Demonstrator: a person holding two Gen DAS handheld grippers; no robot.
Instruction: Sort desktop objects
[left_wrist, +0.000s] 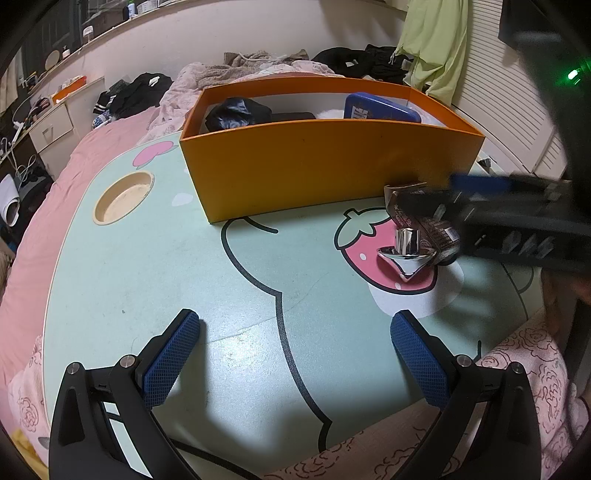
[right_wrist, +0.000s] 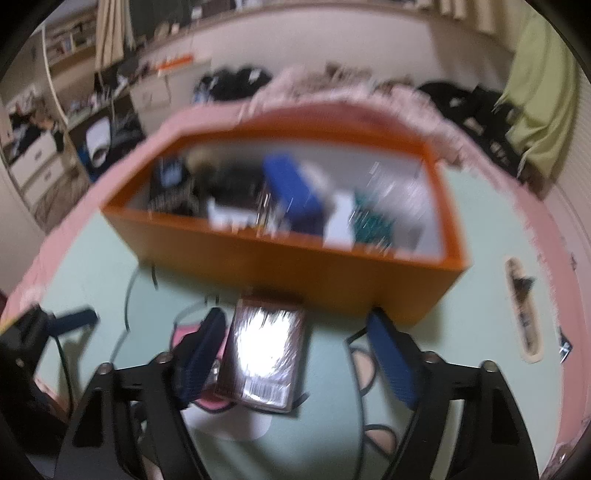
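A shiny brown snack packet (right_wrist: 266, 354) lies on the mint-green table (left_wrist: 184, 266), just in front of the orange box (right_wrist: 295, 273). My right gripper (right_wrist: 295, 314) straddles the packet: its left pad is close against it and its right pad stands clear, so it is open. In the left wrist view the same gripper (left_wrist: 432, 195) reaches in from the right over the packet (left_wrist: 410, 218). A chrome top-shaped piece (left_wrist: 404, 254) rests on the strawberry print beside the packet. My left gripper (left_wrist: 295, 321) is open over bare table with nothing between its fingers.
The orange box (left_wrist: 325, 173) holds a blue case (left_wrist: 380, 107), black cloth (left_wrist: 236, 112) and several other items. A round cup recess (left_wrist: 123, 197) sits at the table's left and a slot (right_wrist: 524, 306) at its right. Pink bedding surrounds the table.
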